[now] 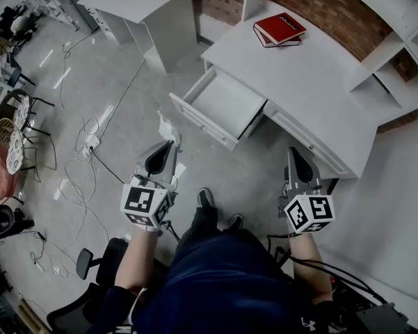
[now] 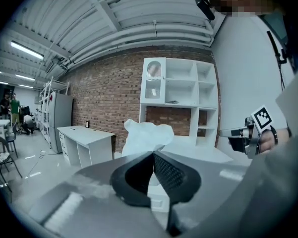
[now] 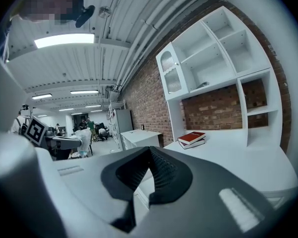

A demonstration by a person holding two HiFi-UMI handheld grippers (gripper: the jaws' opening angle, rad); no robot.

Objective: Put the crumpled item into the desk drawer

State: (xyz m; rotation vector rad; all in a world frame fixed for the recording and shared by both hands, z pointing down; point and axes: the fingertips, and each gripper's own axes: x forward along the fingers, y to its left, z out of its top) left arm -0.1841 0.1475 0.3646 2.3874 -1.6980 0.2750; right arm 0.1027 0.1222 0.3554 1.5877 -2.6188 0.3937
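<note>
The left tongs (image 2: 153, 152) are pinching the white crumpled item (image 2: 146, 134), which is sticking up past their tips and hanging in the air just short of the open drawer (image 1: 224, 104). The right tongs (image 3: 149, 149) are staying level beside them, pressed together with nothing between. The drawer is standing pulled out of the white bench (image 1: 313, 82), and red books (image 1: 279, 28) are lying stacked on the far end of its top.
</note>
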